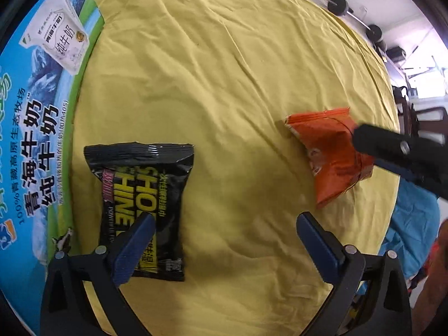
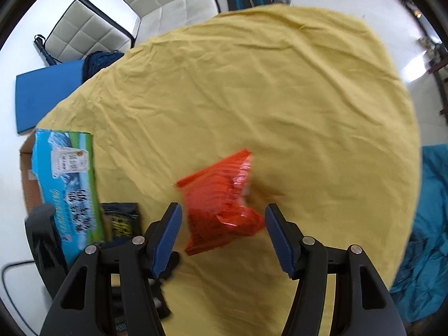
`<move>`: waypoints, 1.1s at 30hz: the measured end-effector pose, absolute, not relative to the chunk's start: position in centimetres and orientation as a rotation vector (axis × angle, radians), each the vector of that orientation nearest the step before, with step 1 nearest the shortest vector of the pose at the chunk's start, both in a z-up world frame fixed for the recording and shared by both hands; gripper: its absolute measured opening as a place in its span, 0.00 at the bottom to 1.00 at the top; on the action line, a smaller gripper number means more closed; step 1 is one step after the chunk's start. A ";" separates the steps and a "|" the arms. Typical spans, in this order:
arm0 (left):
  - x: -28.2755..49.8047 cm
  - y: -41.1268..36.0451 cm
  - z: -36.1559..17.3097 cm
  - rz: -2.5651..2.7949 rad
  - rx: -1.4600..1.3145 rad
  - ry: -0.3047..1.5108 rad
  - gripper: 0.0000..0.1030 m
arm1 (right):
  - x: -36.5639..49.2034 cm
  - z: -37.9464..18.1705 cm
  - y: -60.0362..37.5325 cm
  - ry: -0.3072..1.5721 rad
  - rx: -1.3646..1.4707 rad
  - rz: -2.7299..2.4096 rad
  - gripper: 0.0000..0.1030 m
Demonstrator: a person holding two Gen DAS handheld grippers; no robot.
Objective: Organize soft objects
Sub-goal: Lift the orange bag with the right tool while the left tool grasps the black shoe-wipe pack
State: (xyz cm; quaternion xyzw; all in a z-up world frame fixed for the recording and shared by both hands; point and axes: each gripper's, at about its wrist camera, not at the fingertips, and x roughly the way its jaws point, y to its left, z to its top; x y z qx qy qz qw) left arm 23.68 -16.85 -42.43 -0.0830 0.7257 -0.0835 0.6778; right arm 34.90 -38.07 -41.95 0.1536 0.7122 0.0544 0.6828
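An orange snack bag (image 1: 327,154) lies on the yellow cloth (image 1: 224,70). In the right wrist view the orange bag (image 2: 221,204) sits between the fingers of my open right gripper (image 2: 222,225), not pinched. That gripper shows in the left wrist view (image 1: 392,145) over the bag's right end. A black packet with yellow lettering (image 1: 140,204) lies at the cloth's left side; my open left gripper (image 1: 225,229) hovers beside it, its left finger over the packet. The packet also shows in the right wrist view (image 2: 121,221).
A blue and green milk carton box (image 1: 42,112) borders the cloth on the left and shows in the right wrist view (image 2: 67,184). White padded chairs (image 2: 112,14), a blue mat (image 2: 44,95) and teal fabric (image 2: 428,224) lie around the table.
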 end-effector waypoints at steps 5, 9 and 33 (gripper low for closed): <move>22.8 -14.4 -42.2 -0.108 -0.142 1.632 1.00 | 35.6 -43.8 -35.6 1.677 0.311 0.147 0.62; 22.2 -14.7 -43.0 -0.060 -0.032 1.666 1.00 | 35.1 -45.4 -35.2 1.736 0.276 0.120 0.53; 26.1 -12.9 -43.6 -0.138 -0.135 1.642 0.76 | 29.3 -45.5 -40.1 1.707 0.211 0.010 0.47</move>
